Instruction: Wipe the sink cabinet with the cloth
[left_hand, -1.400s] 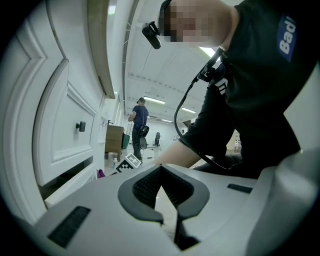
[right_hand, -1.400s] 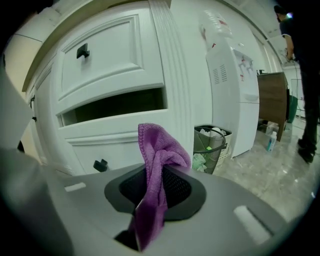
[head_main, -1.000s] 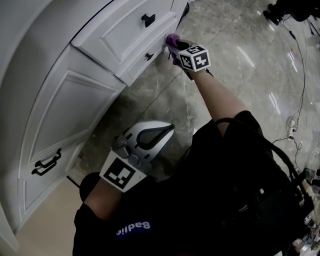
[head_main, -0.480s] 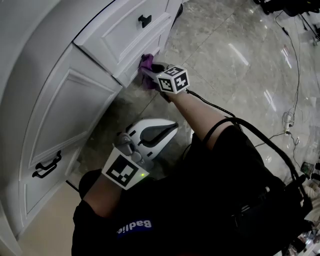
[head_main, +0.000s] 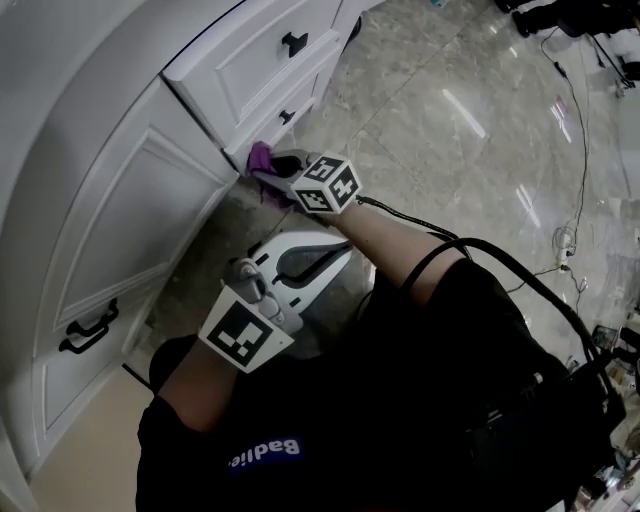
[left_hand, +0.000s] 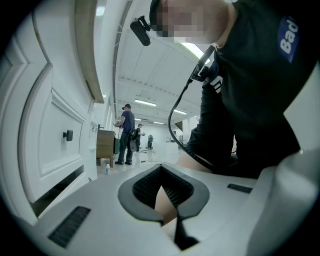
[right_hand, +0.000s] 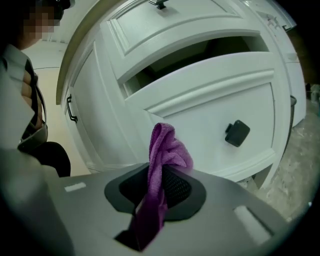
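Observation:
The white sink cabinet (head_main: 130, 220) fills the left of the head view. A purple cloth (head_main: 260, 158) is pressed on the bottom left corner of the lower drawer (head_main: 285, 100). My right gripper (head_main: 278, 170) is shut on this cloth. In the right gripper view the cloth (right_hand: 164, 150) stands up from between the right gripper's (right_hand: 157, 187) jaws, in front of the drawer front (right_hand: 210, 125) and left of its black knob (right_hand: 236, 133). My left gripper (head_main: 335, 256) hangs lower, near the person's knee, shut and holding nothing, apart from the cabinet. In its own view, the left gripper (left_hand: 167, 220) has its jaws together.
A curved cabinet door with a black handle (head_main: 85, 330) is at the lower left. Grey marble floor (head_main: 450, 130) spreads to the right, with cables (head_main: 575, 120) and dark equipment (head_main: 560, 15) at its far edge. People (left_hand: 125, 127) stand far off in the left gripper view.
My right gripper has slid the purple cloth leftward along the lower drawer's edge, from its right end to its left corner. The left gripper has hardly moved.

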